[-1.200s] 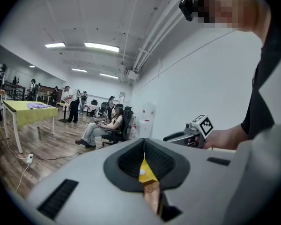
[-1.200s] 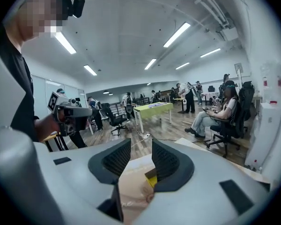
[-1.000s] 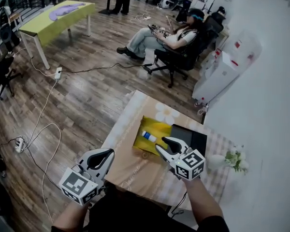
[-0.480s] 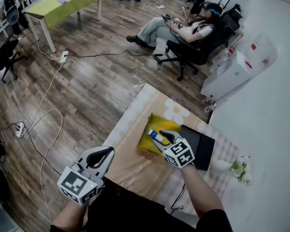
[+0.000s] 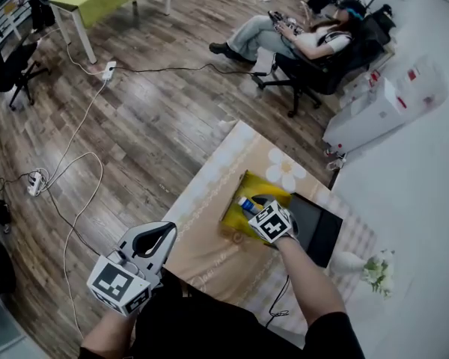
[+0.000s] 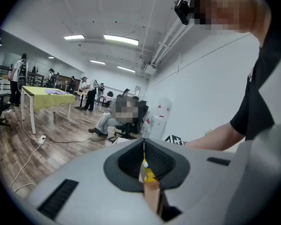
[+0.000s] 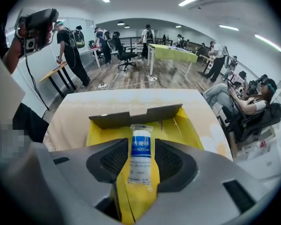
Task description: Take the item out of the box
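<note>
White blue-labelled roll in clear wrap (image 7: 140,163) lies in the open yellow cardboard box (image 7: 189,125) on the beige-clothed table (image 5: 209,189), not yet lifted. Your right gripper (image 7: 141,146) straddles it, jaws wide, pads not pressing, so gripping and lifting remain. Your left gripper (image 6: 144,159) hangs closed and empty.

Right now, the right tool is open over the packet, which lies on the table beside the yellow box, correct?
No. The packet lies inside the yellow box, not beside it on the table; the right gripper view shows this. The right tool is open over it, as you said.
</note>
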Demonstrator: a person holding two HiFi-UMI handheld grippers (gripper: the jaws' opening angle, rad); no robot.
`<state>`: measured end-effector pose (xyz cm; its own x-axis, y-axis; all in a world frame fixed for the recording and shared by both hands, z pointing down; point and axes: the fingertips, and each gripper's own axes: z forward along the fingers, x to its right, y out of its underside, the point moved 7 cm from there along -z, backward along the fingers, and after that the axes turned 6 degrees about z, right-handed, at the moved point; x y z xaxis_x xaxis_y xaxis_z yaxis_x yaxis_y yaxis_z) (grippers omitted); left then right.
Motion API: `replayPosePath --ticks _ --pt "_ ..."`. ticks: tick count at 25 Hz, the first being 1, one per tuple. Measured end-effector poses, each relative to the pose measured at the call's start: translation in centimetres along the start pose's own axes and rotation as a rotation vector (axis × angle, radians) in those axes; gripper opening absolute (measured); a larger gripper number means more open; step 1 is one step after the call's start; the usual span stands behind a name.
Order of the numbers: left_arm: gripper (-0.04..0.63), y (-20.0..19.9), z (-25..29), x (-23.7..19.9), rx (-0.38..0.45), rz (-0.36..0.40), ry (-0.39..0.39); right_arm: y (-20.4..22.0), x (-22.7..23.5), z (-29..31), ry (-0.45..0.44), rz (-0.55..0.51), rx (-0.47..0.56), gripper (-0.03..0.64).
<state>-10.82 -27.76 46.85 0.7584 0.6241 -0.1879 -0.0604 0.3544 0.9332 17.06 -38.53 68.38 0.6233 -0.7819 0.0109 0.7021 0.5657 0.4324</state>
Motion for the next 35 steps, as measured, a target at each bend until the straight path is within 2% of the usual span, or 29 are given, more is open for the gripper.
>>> replayPosePath --ticks 6,10,19,27,35 --pt "0.015 0.2 -1.0 -0.1 0.017 0.003 -0.008 0.7 0.1 1.8 -0.025 -0.025 -0.116 0.173" --pt "0.015 0.1 -2.3 0.1 0.025 0.01 -0.012 0.7 0.3 1.8 0.003 -0.021 -0.111 0.146" --pt "0.015 -1.0 -6.1 1.3 0.071 0.046 -0.002 0.1 -1.1 -3.3 0.056 0.052 0.009 0.141" --pt "0.015 -1.6 -7.7 2.4 0.098 0.088 0.069 -0.7 -2.8 -9.4 0.114 0.103 0.138 0.141" --pt "0.015 -3.1 -6.4 4.0 0.1 0.165 0.166 -2.1 -5.7 -15.4 0.114 0.15 0.347 0.14"
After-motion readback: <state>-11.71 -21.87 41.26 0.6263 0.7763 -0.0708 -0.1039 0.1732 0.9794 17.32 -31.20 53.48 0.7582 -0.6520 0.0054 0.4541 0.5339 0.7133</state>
